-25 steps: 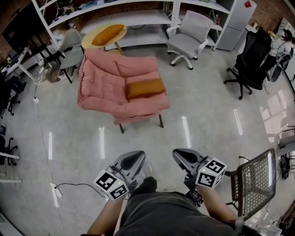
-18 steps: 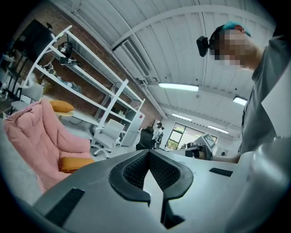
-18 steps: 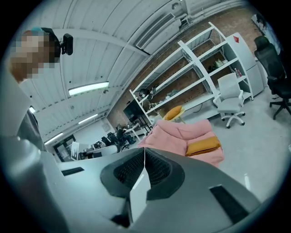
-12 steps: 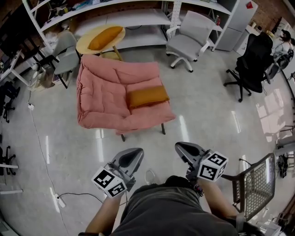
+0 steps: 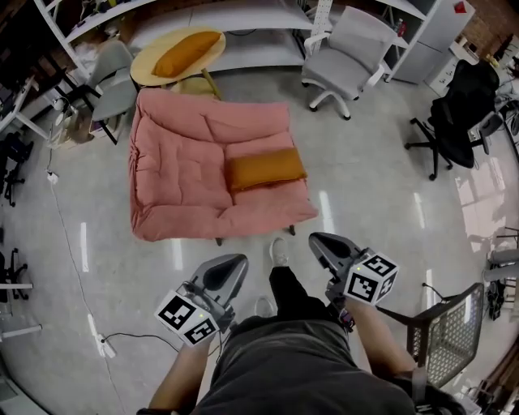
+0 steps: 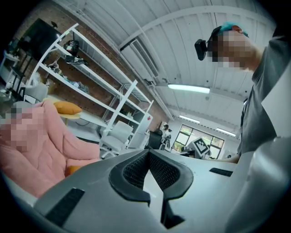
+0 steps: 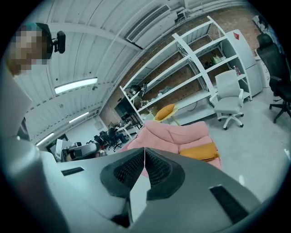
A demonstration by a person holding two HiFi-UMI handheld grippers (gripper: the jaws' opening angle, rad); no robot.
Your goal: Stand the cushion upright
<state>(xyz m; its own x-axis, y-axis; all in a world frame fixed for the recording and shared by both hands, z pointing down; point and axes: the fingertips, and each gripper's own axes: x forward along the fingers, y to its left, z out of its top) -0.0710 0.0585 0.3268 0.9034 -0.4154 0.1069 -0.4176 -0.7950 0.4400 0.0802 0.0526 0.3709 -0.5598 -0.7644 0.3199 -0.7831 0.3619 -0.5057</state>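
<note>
Holding left claw pressed together, gripping nothing; checking in the left gripper view, pads meeting at the tips. Holding right claw pressed together too, also empty; reading the same in the right gripper view. Carrying both low over the floor, side by side, well apart from the cushion. Showing one shoe on the floor between them, a bit ahead. Seeing the cushion lying flat on the seat of the pink chair, long side across, not yet upright. Catching it in the right gripper view as well, beyond the claw tips. Spotting a second cushion lying on a round counter behind the chair. Noting a grey office chair to the right of that, and white shelving running along the back.
</note>
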